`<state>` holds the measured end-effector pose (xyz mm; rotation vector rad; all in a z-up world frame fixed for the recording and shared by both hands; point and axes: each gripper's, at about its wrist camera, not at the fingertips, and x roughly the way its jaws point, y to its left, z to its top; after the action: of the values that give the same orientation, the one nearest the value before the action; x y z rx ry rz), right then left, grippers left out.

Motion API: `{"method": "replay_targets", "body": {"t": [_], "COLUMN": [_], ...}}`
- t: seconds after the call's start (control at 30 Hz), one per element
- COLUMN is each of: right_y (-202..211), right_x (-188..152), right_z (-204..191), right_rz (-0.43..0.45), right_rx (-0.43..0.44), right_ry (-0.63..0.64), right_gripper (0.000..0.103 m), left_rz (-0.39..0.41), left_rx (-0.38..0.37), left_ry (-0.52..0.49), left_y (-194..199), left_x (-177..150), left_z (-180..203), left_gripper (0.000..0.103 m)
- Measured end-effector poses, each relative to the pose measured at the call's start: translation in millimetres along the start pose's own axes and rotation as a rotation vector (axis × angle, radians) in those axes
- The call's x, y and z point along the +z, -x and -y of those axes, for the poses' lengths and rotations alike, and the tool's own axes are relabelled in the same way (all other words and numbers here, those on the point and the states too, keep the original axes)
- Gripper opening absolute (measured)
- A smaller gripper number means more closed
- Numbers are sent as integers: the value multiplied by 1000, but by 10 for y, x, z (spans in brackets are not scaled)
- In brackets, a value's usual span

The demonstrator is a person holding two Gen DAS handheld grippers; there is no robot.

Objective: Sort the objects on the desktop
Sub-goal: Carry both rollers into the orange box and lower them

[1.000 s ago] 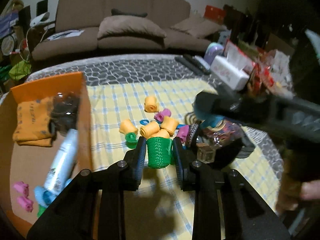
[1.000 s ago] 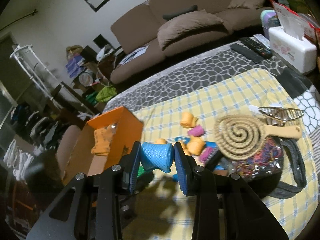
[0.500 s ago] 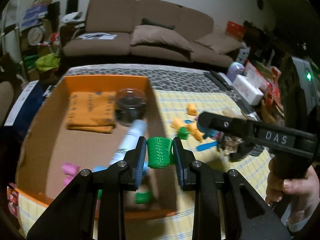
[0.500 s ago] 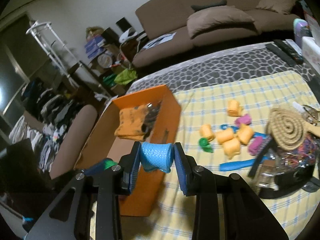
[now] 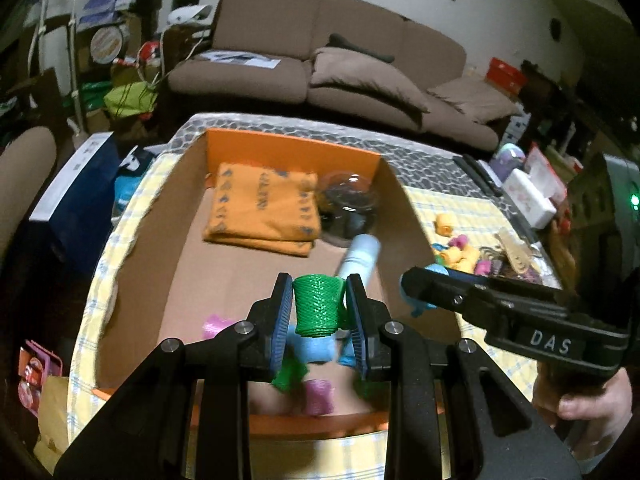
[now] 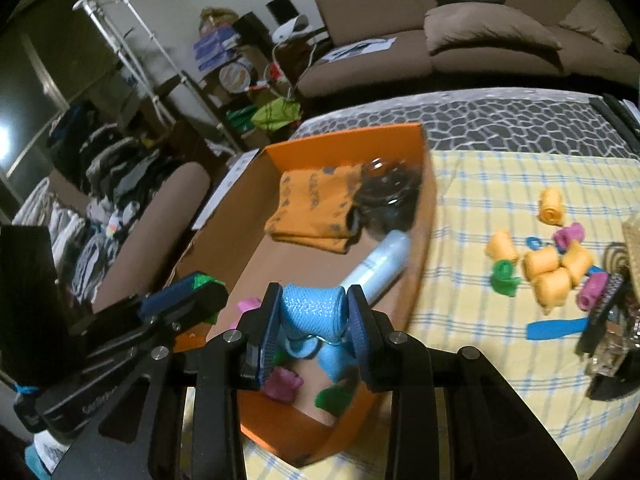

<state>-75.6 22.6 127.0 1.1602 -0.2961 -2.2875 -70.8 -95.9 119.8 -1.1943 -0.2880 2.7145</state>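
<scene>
Both tools have swung from the desk's pile to above the orange box [image 5: 292,144]: left tool [image 5: 320,312] clenches a green roller [image 5: 318,306], right tool [image 6: 313,320] a blue roller [image 6: 312,310], ready to drop.

Brightness: dim indoor light, warm and yellowish; the room corners fall to near black.
Light source: a bright white patch glows at the far left edge of the right wrist view.
Glare: small highlights on the clear dome [image 5: 347,199] in the orange box [image 5: 292,148].
Blur: the curlers [image 6: 548,276] on the checked cloth [image 6: 480,208] are smeared; items low in the box are soft.
Distortion: strong fisheye bending, with a black vignette round both views.
Sharpest: the left gripper [image 5: 320,308] and right gripper [image 6: 314,314].
</scene>
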Motion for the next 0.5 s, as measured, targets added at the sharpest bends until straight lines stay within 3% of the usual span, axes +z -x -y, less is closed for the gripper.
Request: {"method": "replay_targets", "body": {"t": [0.27,0.5], "right_y": [-321,-620], "right_x": [-76,-194], "right_z": [-300,-515], "right_rz": [-63,-135], "right_rx": [-1,-20], "right_ry": [55,123], "right_gripper": [33,33], "left_rz": [-66,-125], "left_rx": [44,78], "left_ry": [47,34], "left_y": [-121,-237], "left_x": [-83,-147], "left_z": [-417,-559], "left_gripper": [25,26]}}
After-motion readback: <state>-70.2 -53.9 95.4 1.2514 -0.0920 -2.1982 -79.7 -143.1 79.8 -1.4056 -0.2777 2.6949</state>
